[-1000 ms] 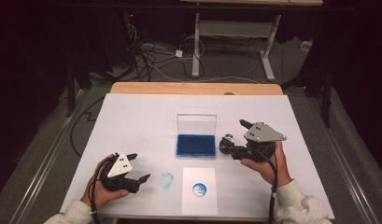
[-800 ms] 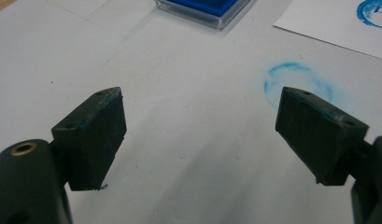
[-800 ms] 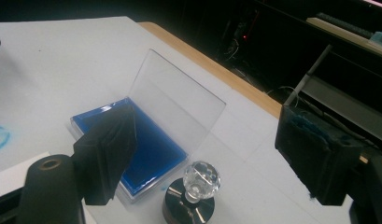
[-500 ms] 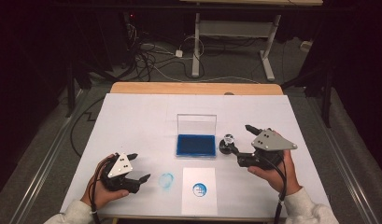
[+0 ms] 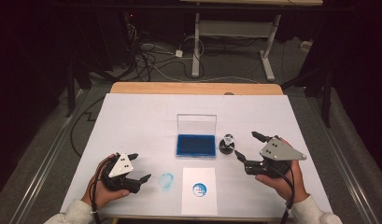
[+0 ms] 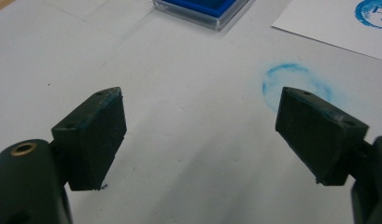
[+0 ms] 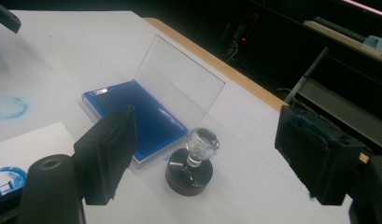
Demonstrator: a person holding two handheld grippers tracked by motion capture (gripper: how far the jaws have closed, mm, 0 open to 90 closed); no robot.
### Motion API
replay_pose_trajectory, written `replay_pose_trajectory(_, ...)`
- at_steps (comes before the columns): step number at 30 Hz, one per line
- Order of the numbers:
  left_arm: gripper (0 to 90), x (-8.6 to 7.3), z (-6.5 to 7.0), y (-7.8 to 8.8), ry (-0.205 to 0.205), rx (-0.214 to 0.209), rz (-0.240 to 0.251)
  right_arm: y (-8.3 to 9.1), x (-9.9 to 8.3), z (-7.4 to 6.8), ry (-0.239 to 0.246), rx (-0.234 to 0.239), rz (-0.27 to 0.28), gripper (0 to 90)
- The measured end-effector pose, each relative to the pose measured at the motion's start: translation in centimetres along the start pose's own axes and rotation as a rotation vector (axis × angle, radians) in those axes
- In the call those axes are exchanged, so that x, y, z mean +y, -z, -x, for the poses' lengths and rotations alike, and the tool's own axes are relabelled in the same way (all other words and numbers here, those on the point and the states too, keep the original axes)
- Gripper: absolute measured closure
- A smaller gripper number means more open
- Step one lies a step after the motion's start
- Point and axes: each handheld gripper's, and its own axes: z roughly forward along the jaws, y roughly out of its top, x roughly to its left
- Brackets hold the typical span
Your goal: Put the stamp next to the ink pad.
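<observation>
We hold both grippers, left [image 5: 138,167] and right [image 5: 247,145], jaws apart, right one near the stamp [image 5: 227,144] beside the ink pad [image 5: 195,144].

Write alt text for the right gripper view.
An open hand-held gripper faces a round stamp with a clear knob, standing on the white table. Beside the stamp lies a blue ink pad, its clear lid raised.

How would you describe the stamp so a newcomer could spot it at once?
Start at the open blue ink pad in the middle of the white table. Just beside its right edge, ahead of the right gripper, stands the stamp. It is the one round upright piece: black base, clear faceted knob.
</observation>
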Motion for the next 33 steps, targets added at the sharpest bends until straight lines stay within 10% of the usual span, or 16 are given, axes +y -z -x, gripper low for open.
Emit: replay_pose_trajectory(33, 15.9, 0.1, 0.0, -0.4, 0.006, -0.003, -0.008, 2.1, -7.5, 0.1, 0.004, -0.12, -0.056, 20.2)
